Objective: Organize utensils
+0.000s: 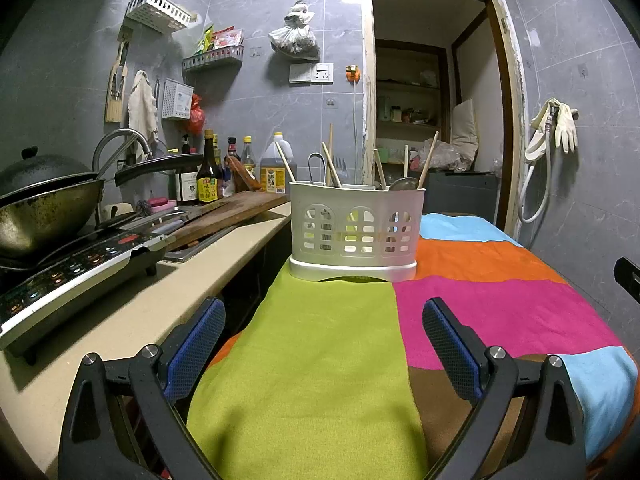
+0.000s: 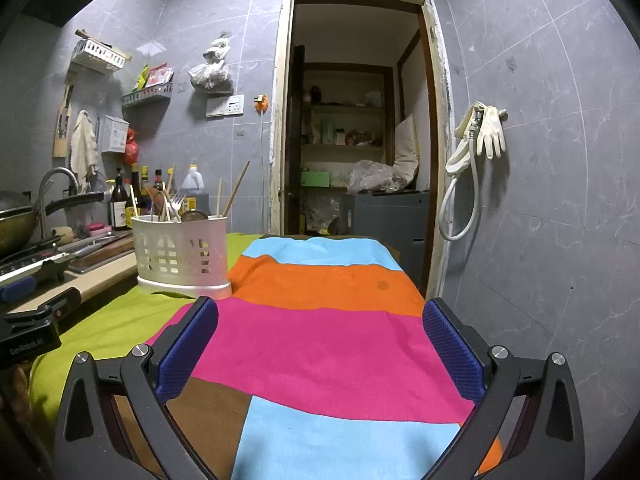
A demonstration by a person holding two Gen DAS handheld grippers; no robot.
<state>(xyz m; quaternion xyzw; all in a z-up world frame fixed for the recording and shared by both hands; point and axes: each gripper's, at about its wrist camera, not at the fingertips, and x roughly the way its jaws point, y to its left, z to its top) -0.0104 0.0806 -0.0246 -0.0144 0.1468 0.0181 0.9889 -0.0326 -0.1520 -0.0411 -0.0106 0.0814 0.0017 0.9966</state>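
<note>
The white slotted utensil caddy (image 1: 356,232) stands upright at the far end of the worktop's striped cloth (image 1: 320,360), on the green panel where it meets the orange one. Chopsticks (image 1: 331,164), a fork (image 2: 179,199) and a ladle (image 1: 404,183) lean loosely inside. The left gripper (image 1: 324,344) faces it squarely, jaws spread wide and empty; the right gripper (image 2: 320,344), equally wide and empty, hovers over the pink stripe with the caddy off to its left. Best brace the caddy's wall with one gripper while the other pinches a single handle high, lifting straight up to avoid tipping.
</note>
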